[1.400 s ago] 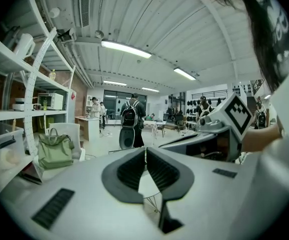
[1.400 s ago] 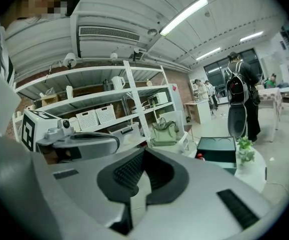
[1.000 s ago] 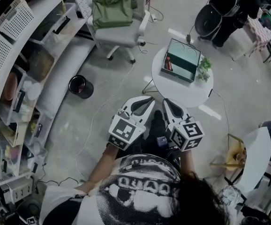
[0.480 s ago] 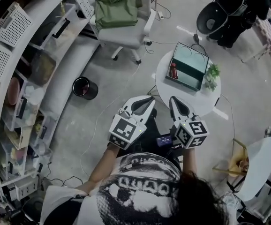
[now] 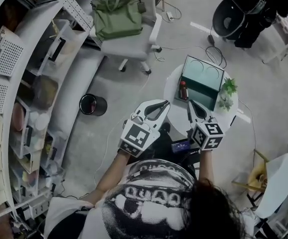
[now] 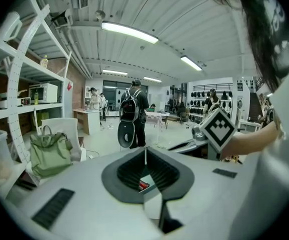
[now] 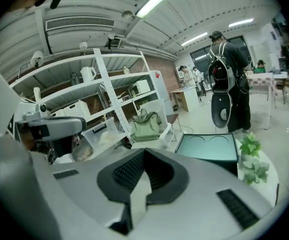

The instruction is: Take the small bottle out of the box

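The tabletop (image 5: pixel 174 83) is nearer than a second ago. The left hand-held gripper (image 5: pixel 165 103) and right hand-held gripper (image 5: pixel 190 103) now reach its edge, both clenched on nothing. The bottle (image 5: pixel 183 90) stands untouched at the left end of the box (image 5: pixel 204 78), so the approach is nearly done.

Open air over the near edge of the round table (image 5: pixel 173 94), enough for the left gripper (image 5: pixel 167 103) and the right gripper (image 5: pixel 189 103), both closed, side by side. Open from above over the box (image 5: pixel 206 76), with the small bottle (image 5: pixel 183 90) upright at its left edge and bare table just beside. On the right, narrowed by the plant (image 5: pixel 227 91) just beside the box; well apart on the left, the office chair (image 5: pixel 129 36) and the bin (image 5: pixel 90 104).
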### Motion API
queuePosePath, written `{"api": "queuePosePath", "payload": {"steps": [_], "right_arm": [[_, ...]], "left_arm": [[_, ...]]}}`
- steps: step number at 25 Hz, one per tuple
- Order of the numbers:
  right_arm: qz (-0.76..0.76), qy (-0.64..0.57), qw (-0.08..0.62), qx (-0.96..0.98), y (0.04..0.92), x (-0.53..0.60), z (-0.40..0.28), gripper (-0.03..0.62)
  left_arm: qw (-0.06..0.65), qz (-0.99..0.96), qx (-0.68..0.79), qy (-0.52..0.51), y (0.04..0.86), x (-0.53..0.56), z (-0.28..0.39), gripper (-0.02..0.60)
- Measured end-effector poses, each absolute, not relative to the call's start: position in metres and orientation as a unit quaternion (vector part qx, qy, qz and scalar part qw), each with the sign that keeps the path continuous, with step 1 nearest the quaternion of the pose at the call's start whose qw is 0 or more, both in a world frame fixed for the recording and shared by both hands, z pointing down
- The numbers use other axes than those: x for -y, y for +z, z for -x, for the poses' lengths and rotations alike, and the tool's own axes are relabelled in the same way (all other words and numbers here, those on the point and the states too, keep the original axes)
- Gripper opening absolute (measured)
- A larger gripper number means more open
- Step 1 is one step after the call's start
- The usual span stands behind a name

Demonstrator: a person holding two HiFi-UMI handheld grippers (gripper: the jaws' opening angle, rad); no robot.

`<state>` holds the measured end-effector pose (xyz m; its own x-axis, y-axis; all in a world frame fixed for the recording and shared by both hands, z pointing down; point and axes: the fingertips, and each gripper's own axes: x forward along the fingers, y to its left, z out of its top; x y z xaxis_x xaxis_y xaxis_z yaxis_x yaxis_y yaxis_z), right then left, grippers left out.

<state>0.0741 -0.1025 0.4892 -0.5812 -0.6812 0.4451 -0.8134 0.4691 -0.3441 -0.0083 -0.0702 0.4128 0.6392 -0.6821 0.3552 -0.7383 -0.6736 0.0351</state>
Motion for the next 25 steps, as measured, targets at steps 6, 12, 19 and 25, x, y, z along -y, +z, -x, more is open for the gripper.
{"api": "queuePosePath", "payload": {"steps": [6, 12, 19, 25], "right_arm": [[-0.446, 0.298, 0.146, 0.831, 0.529, 0.133, -0.091, -0.002], [-0.436, 0.319, 0.180, 0.822, 0.571, 0.144, -0.097, -0.002], [-0.422, 0.337, 0.220, 0.813, 0.611, 0.155, -0.104, 0.014], [-0.406, 0.351, 0.248, 0.807, 0.640, 0.167, -0.107, 0.042]], "left_arm": [[0.089, -0.902, 0.383, 0.177, 0.423, 0.106, -0.005, 0.018], [0.096, -0.902, 0.374, 0.194, 0.436, 0.117, -0.013, 0.018], [0.098, -0.904, 0.362, 0.207, 0.444, 0.119, -0.020, 0.018], [0.108, -0.898, 0.368, 0.216, 0.447, 0.120, -0.019, 0.018]]}}
